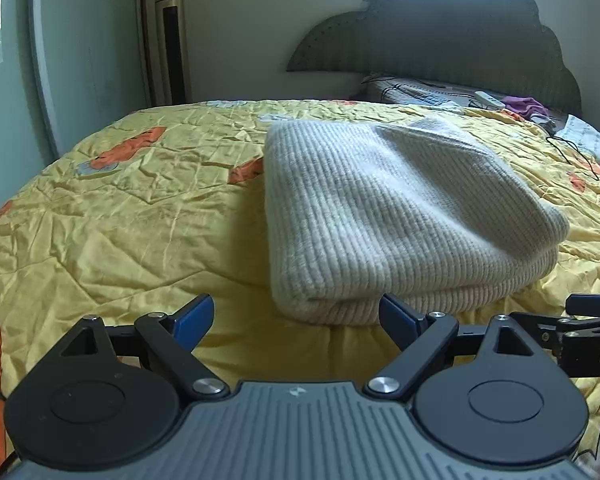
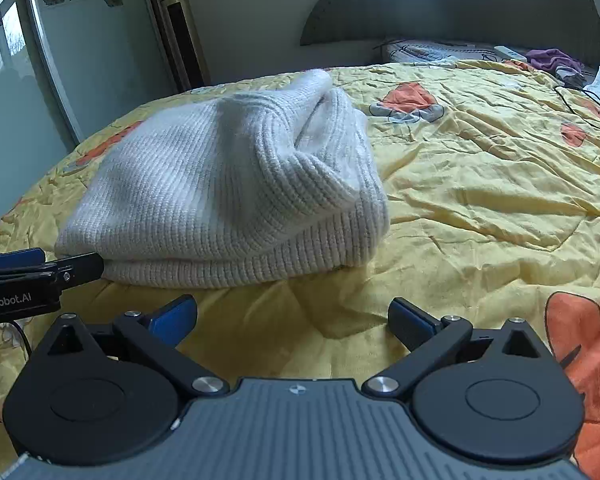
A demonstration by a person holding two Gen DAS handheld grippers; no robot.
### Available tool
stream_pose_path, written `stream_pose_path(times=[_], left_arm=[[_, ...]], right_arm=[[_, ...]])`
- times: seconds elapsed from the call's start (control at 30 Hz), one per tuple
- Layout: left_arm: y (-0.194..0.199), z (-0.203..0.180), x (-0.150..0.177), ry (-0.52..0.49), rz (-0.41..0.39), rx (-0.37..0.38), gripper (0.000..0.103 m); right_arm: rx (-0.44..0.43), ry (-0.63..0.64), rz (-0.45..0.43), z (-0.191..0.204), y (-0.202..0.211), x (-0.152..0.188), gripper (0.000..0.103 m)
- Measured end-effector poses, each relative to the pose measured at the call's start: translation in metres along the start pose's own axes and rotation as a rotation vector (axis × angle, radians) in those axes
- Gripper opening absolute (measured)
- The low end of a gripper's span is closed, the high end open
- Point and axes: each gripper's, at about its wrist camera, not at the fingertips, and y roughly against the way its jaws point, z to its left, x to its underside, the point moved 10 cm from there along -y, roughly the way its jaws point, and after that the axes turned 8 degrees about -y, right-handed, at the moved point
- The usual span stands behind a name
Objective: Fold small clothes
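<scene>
One sweater (image 1: pixel 380 216) lies folded on the bed (image 1: pixel 140 200); both tongs, left (image 1: pixel 296 320) and right (image 2: pixel 292 320), spread empty just before it, folding apparently finished.

Cream ribbed sweater (image 1: pixel 380 216) on yellow, orange-flowered quilt (image 1: pixel 120 216).

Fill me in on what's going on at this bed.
A person is folding small clothes with a handheld gripper in each hand. A cream ribbed knit sweater lies folded into a thick bundle on the yellow quilt. The left gripper and the right gripper are both open and empty, just short of the bundle's near edge.
</scene>
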Motion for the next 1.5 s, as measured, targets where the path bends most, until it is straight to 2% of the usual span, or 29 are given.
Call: stream_pose_path(times=[0.27, 0.5, 0.8, 0.9, 1.5], left_arm=[[0.006, 0.007, 0.019, 0.057, 0.013, -0.010, 0.090], [0.005, -0.008, 0.029, 0.010, -0.002, -0.023, 0.090], [-0.002, -0.007, 0.034, 0.026, 0.007, -0.026, 0.091], [-0.004, -0.009, 0.034, 0.018, 0.012, -0.024, 0.096], [-0.007, -0.010, 0.039, 0.012, 0.036, -0.029, 0.102]], right_arm=[[0.020, 0.038, 0.000, 0.004, 0.005, 0.011, 0.103], [0.058, 0.086, -0.009, 0.006, 0.009, 0.019, 0.103], [0.085, 0.107, -0.016, 0.003, 0.012, 0.025, 0.103], [0.096, 0.119, -0.020, 0.004, 0.012, 0.027, 0.103], [0.100, 0.110, -0.054, 0.000, 0.010, 0.029, 0.103]])
